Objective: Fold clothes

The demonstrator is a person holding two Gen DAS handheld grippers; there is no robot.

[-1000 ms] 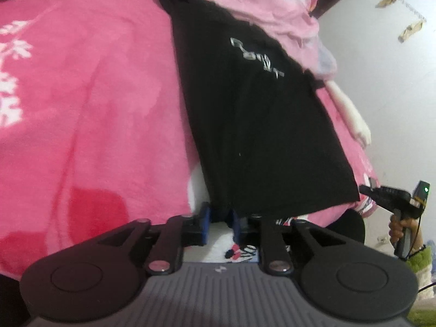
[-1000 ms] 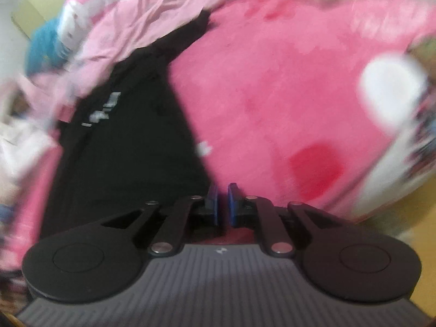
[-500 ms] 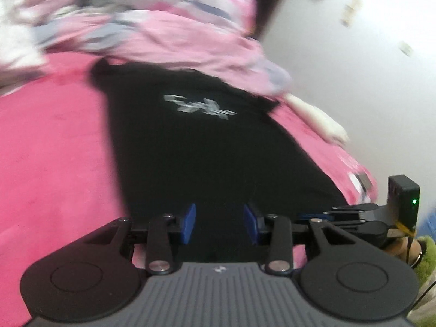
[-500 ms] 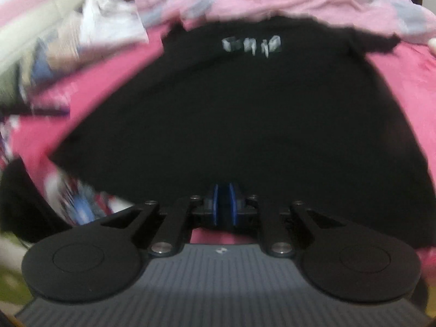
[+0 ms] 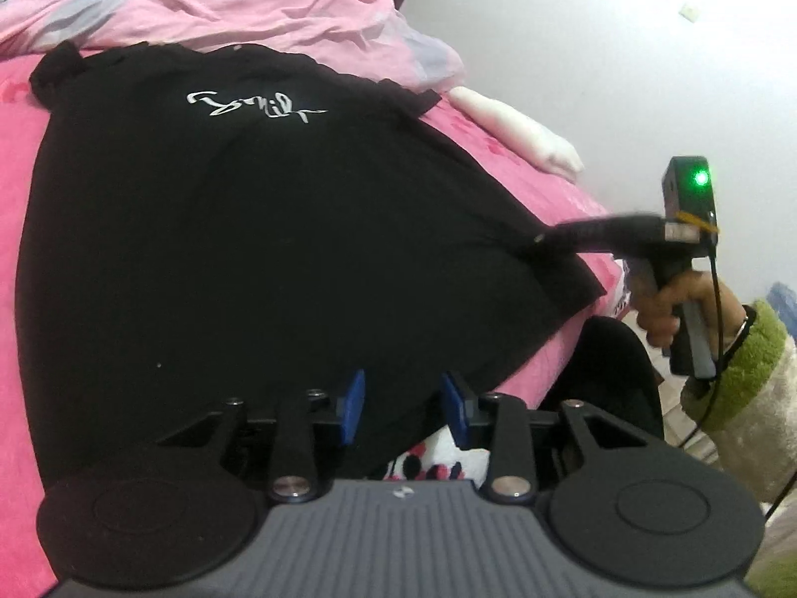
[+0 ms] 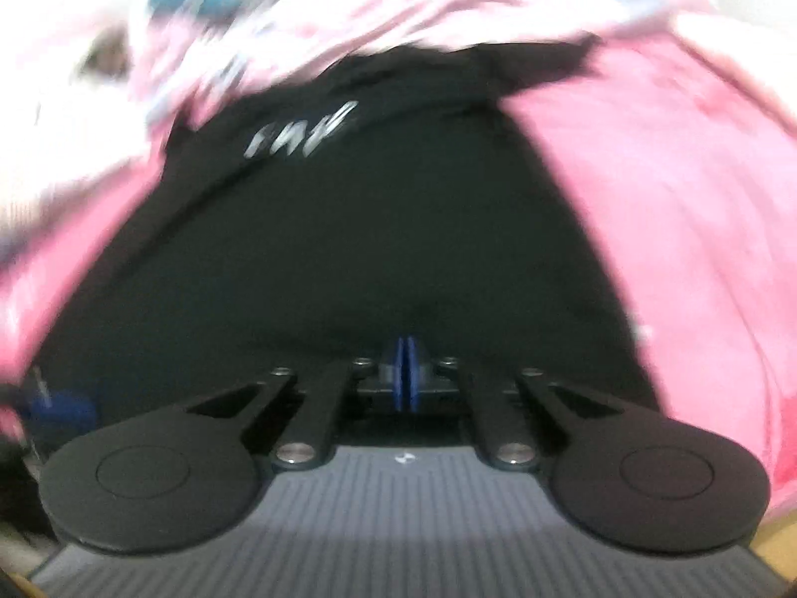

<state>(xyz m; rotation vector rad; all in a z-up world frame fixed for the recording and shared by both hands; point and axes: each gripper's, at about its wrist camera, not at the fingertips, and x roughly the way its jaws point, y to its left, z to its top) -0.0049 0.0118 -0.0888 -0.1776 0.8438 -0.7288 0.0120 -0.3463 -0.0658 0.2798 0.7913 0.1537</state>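
Note:
A black T-shirt with a white script print lies spread flat on a pink bed cover. My left gripper stands open at the shirt's near hem, with the hem's edge between its blue pads. My right gripper reaches in from the right, its tip at the shirt's right edge, where the cloth is slightly raised. In the blurred right wrist view the right gripper has its pads pressed together, with the T-shirt filling the view ahead.
A crumpled pink quilt is heaped behind the shirt's collar. A white cushion lies along the wall at the bed's far side. A hand in a green fleece sleeve holds the right gripper beyond the bed's edge.
My left gripper has opened and swung to face the shirt's middle. My right gripper has shut and moved in from beside the bed to the shirt's right edge.

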